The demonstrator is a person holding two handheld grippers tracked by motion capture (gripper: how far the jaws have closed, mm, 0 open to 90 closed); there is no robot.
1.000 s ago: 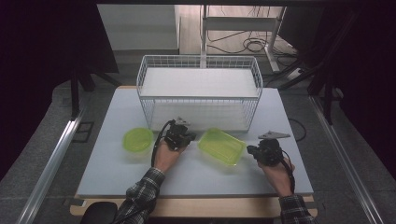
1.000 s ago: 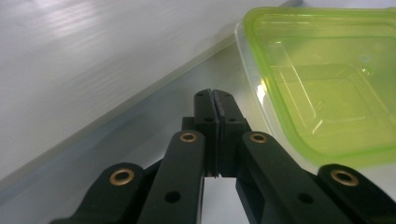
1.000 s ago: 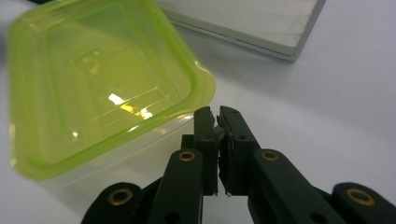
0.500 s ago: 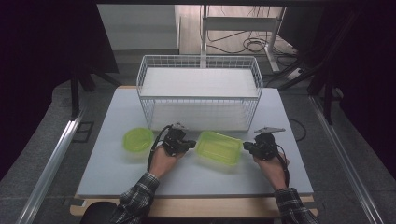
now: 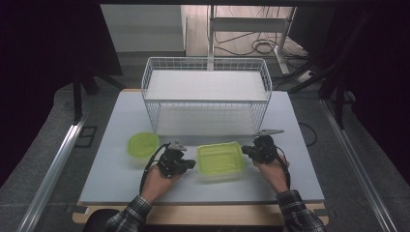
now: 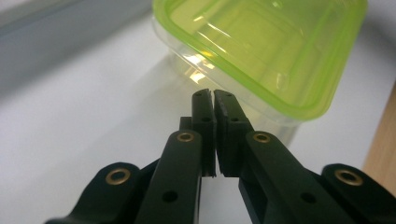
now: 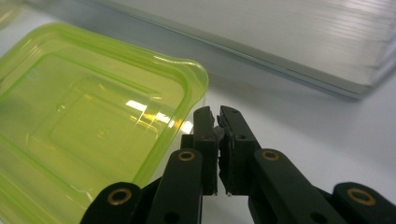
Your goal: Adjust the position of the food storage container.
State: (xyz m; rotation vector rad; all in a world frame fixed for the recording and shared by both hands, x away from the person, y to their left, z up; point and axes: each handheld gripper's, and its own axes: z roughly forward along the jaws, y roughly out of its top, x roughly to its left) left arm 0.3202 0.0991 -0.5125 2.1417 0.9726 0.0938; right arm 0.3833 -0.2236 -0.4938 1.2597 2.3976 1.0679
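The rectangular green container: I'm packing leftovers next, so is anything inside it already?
The rectangular green container looks empty through its translucent green lid; both gripper views show only moulded ridges and glare. The far inner corners stay unclear.

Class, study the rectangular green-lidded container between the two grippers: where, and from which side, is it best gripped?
Probably at its two short ends, one gripper from each side. The rectangular container sits flat, its lid rim overhanging the clear wall, and the left gripper and right gripper already flank those ends, jaws shut.
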